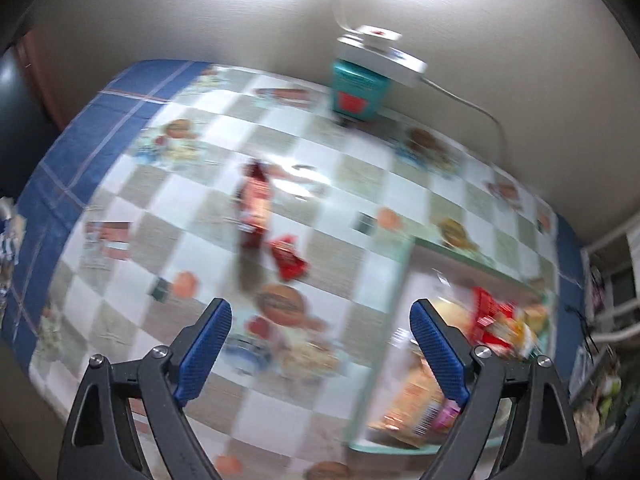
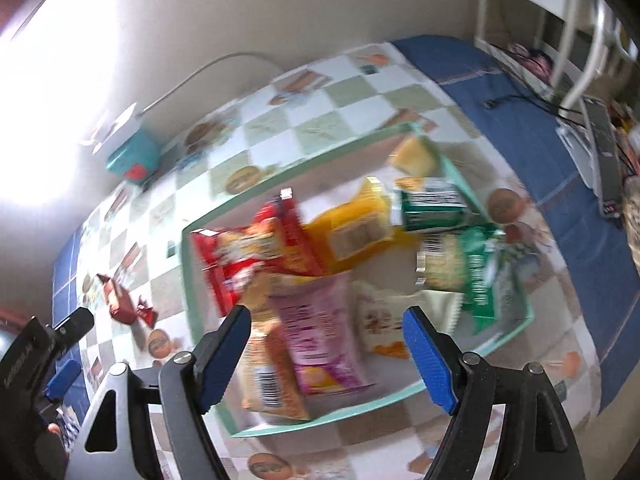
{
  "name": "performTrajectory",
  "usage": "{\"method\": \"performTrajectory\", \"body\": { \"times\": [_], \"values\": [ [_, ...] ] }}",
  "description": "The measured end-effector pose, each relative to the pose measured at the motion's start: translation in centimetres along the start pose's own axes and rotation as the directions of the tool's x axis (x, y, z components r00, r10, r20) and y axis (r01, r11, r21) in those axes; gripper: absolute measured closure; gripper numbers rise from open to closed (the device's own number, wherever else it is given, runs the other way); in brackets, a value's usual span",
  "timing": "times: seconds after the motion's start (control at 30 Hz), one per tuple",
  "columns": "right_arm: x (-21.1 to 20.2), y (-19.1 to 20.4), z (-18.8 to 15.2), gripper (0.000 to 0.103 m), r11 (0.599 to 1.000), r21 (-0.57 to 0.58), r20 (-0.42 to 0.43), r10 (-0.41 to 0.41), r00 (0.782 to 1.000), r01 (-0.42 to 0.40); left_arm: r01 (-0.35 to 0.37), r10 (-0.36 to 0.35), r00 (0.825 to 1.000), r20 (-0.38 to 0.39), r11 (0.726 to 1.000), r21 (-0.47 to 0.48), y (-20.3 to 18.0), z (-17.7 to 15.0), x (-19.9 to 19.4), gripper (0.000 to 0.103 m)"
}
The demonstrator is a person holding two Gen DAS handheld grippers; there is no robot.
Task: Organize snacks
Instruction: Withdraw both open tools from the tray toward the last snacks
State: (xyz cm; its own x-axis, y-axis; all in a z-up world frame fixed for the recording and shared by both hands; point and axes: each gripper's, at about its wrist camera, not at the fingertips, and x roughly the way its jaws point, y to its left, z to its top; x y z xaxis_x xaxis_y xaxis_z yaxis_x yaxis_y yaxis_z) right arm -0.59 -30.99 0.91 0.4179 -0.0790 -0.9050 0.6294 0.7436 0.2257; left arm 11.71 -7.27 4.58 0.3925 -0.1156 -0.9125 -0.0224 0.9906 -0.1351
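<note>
In the left wrist view my left gripper [image 1: 320, 306] hangs open over the checked tablecloth [image 1: 344, 208], nothing between its blue pads. A long dark-red packet [image 1: 254, 208] and a small red packet [image 1: 289, 258] lie loose on the cloth beyond it. To the right is a mint-green tray [image 1: 396, 292] of snacks. In the right wrist view my right gripper [image 2: 327, 314] is open above that tray [image 2: 304, 174], empty, over a pink packet [image 2: 320, 344]. A red packet [image 2: 240, 256], a yellow one [image 2: 352, 232] and green ones [image 2: 436, 208] also lie in the tray. The left gripper [image 2: 70, 350] shows at the left edge.
A teal box [image 1: 356, 92] with a white device and its cable [image 1: 480, 112] on top stands at the wall. The cloth's blue border [image 2: 520, 120] runs to the table's edge. A white rack [image 2: 580, 40] and a black device [image 2: 608, 168] are to the right. Both views are blurred.
</note>
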Motion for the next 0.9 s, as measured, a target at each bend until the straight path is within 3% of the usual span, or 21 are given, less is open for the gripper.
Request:
{"method": "performTrajectory", "body": {
  "times": [0.17, 0.2, 0.27, 0.67, 0.9],
  "values": [
    [0.4, 3.6, -0.8, 0.019, 0.997, -0.077, 0.018, 0.013, 1.000, -0.011, -0.054, 0.056, 0.998, 0.022, 0.995, -0.086, 4.5, 1.4, 0.0, 0.012],
    [0.5, 4.1, -0.9, 0.011, 0.996, -0.088, 0.022, 0.010, 1.000, -0.008, -0.059, 0.062, 0.998, 0.025, 0.992, -0.108, 5.5, 1.7, 0.1, 0.012],
    [0.5, 5.4, -1.2, 0.002, 0.993, -0.114, 0.037, 0.006, 0.999, -0.002, -0.059, 0.063, 0.998, 0.027, 0.989, -0.138, 6.8, 2.0, 0.3, 0.012],
    [0.8, 12.3, -2.2, 0.002, 0.967, -0.255, 0.118, 0.010, 0.993, 0.021, 0.026, -0.015, 0.998, 0.053, 0.978, -0.207, 10.9, 4.6, 2.4, 0.012],
    [2.3, 16.6, -2.2, 0.004, 0.944, -0.329, 0.138, 0.084, 0.987, -0.035, 0.098, -0.078, 0.992, 0.094, 0.970, -0.224, 12.5, 5.6, 4.5, 0.012]
  ]
}}
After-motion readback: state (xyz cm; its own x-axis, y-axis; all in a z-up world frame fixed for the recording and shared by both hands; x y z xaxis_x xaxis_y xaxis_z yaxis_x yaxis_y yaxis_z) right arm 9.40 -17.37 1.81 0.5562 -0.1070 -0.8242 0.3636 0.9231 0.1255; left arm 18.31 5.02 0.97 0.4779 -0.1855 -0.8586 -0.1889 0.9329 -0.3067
